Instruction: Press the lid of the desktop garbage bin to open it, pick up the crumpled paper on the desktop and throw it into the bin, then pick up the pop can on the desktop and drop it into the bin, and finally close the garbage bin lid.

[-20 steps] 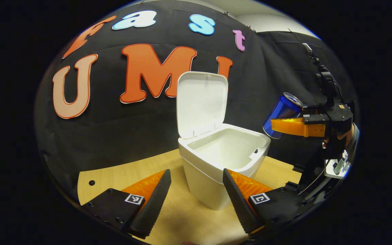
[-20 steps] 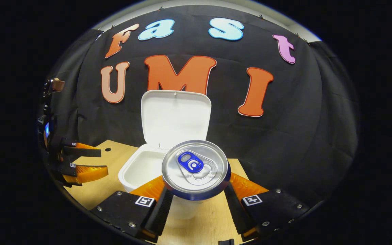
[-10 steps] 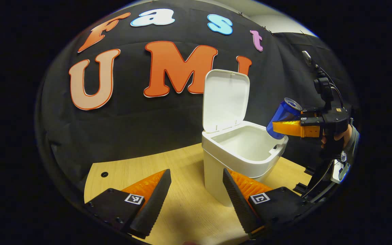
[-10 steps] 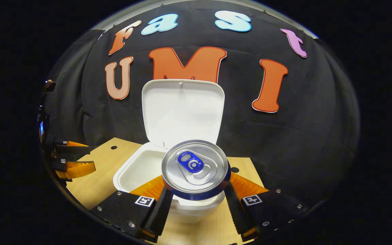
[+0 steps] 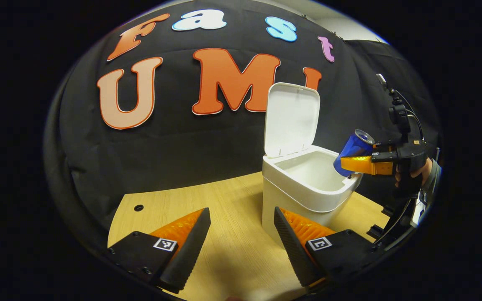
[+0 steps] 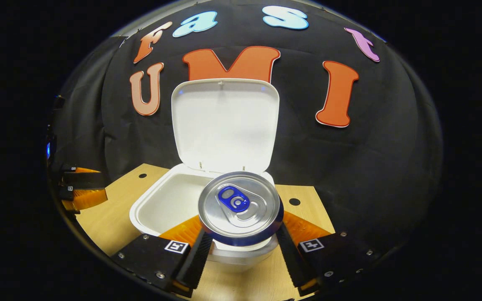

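The right gripper clamps the can above the near rim of the open bin. The left gripper hangs wide open and empty over bare table, left of the bin.

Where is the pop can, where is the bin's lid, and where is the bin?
pop can (image 6: 241, 209): right gripper view, on its silver top.
lid (image 6: 224, 125): right gripper view, on its white inner face.
bin (image 5: 291, 209): left gripper view, on its front wall.

A black cloth wall is hanging in folds behind a light wooden bench, which is showing small round holes near its back edge. A pale ceiling strip is peeking above the cloth.
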`<state>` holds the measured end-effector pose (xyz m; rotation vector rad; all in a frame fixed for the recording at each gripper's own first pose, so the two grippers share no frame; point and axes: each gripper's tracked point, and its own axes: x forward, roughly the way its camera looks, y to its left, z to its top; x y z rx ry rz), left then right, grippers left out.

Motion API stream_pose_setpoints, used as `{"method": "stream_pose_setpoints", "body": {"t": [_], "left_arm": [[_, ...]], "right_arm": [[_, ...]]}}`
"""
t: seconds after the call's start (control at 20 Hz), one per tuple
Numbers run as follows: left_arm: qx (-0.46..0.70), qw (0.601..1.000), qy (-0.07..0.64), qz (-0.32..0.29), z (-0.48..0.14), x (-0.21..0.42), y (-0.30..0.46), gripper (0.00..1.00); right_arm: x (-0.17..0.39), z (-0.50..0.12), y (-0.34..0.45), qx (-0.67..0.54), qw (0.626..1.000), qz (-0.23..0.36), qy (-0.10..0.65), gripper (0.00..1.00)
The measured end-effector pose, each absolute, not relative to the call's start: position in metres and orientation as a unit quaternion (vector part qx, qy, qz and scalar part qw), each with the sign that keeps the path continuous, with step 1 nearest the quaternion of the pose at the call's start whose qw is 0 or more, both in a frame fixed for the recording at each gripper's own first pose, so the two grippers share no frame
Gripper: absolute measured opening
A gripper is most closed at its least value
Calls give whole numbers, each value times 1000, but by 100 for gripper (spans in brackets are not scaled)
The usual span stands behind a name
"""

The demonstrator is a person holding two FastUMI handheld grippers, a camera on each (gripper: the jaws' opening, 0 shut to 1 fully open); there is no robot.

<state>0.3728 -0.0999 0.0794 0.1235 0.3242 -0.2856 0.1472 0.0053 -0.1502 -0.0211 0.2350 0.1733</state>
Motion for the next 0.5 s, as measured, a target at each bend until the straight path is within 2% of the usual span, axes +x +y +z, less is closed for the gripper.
{"method": "stream_pose_setpoints", "body": {"t": [0.5], "left_arm": [[56, 978, 158, -120, 79, 369, -87, 96]], "right_arm": [[159, -112, 3, -5, 992, 92, 85, 83]]}}
